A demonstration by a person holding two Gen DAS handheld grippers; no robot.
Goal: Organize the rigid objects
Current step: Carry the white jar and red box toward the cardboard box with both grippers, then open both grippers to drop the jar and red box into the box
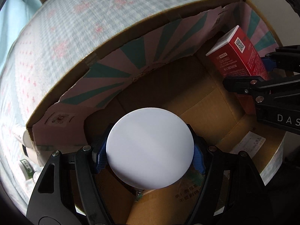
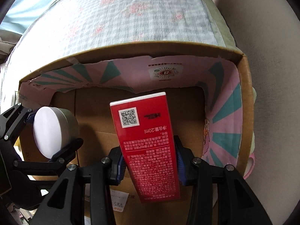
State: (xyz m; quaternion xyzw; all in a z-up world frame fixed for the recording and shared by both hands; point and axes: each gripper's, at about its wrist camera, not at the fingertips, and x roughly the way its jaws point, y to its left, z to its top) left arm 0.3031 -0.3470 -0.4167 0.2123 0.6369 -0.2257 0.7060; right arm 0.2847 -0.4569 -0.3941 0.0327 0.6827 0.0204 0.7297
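We hold both items over the empty cardboard box (image 2: 245, 101); nothing is deposited yet. Right gripper (image 2: 150, 161) clamps the red carton (image 2: 148, 142). Left gripper (image 1: 150, 157) clamps the white round jar (image 1: 150, 148). Small bottles (image 1: 24, 159) remain outside.

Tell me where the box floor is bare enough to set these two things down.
Bare: the brown floor of the cardboard box, between white round jar and red carton, back to the pink-and-teal wall. Crowded: the bed outside the box's left corner, where small bottles lie.
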